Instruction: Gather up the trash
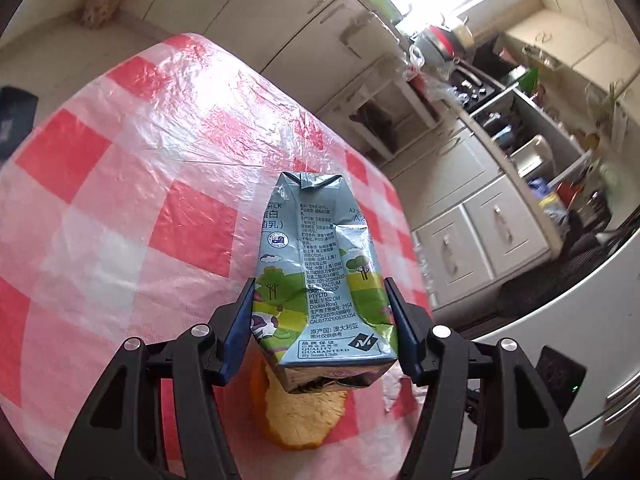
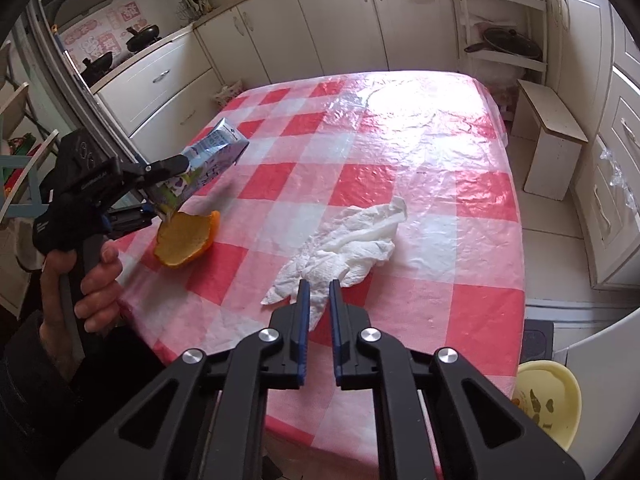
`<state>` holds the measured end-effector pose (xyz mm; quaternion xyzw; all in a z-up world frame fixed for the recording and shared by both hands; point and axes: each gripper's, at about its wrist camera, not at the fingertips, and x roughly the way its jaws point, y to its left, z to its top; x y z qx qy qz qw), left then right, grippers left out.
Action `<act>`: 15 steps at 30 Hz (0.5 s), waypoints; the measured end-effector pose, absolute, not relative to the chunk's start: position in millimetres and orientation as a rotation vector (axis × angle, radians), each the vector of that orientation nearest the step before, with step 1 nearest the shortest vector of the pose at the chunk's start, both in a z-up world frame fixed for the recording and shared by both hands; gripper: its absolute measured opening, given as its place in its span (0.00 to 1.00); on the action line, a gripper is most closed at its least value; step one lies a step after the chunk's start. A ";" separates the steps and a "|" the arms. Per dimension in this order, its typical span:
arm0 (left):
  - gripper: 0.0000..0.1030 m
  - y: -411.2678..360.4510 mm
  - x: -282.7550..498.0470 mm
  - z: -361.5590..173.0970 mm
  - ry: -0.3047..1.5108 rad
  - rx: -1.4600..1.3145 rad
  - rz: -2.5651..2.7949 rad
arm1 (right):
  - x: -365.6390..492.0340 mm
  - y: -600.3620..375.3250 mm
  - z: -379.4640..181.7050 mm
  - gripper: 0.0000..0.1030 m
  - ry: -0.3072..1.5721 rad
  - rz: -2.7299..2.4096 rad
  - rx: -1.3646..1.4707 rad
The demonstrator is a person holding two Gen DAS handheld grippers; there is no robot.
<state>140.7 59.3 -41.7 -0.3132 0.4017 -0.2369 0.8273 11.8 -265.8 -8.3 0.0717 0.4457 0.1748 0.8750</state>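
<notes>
Left tongs (image 1: 320,312) clamp a crushed milk carton (image 1: 320,264) by its lower sides, lifted off the table (image 2: 440,208) just above an orange peel (image 2: 186,240). Carton looks empty: light, dented, prob. slick w/ foil print, so grip the flat sides. Right tongs (image 2: 320,286) narrowly open, holding nothing, tips over a crumpled tissue (image 2: 344,248) near table centre; soft, pinch a bunched fold.
</notes>
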 end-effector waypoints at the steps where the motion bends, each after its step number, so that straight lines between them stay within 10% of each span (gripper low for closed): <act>1: 0.56 62.5 138.9 -41.4 0.847 -0.683 -0.514 | 10.9 -266.1 -7.1 0.10 0.929 0.364 0.148; 15: 0.56 49.7 94.8 -24.5 0.797 -0.557 -0.490 | -14.9 -295.1 18.1 0.10 0.862 0.324 0.174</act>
